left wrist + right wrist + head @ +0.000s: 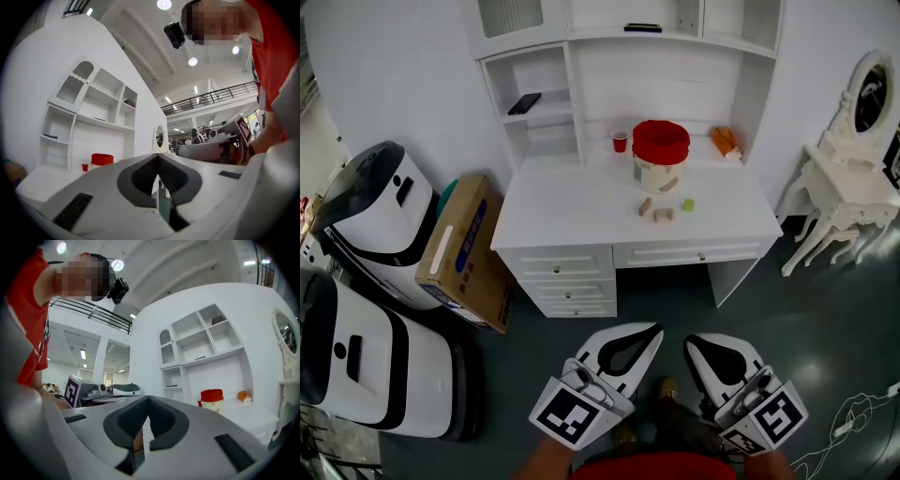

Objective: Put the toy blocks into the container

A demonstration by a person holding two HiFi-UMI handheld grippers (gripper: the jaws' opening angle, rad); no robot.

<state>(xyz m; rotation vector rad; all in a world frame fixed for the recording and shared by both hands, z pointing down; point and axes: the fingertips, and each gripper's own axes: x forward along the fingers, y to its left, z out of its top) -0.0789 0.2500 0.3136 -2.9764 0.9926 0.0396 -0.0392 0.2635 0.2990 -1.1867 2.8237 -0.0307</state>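
The container, cream with a red rim, stands upright at the back of the white desk. In front of it lie two wooden toy blocks and a small green block. Both grippers are held low in front of the desk, well short of it, and point level toward it. My left gripper is shut and empty, its jaws meeting. My right gripper is likewise shut with nothing between its pads. The container also shows far off in the left gripper view and the right gripper view.
A red cup and an orange object flank the container. A cardboard box leans by the desk's left side, next to two white machines. A white dressing table stands at right. A phone lies on a shelf.
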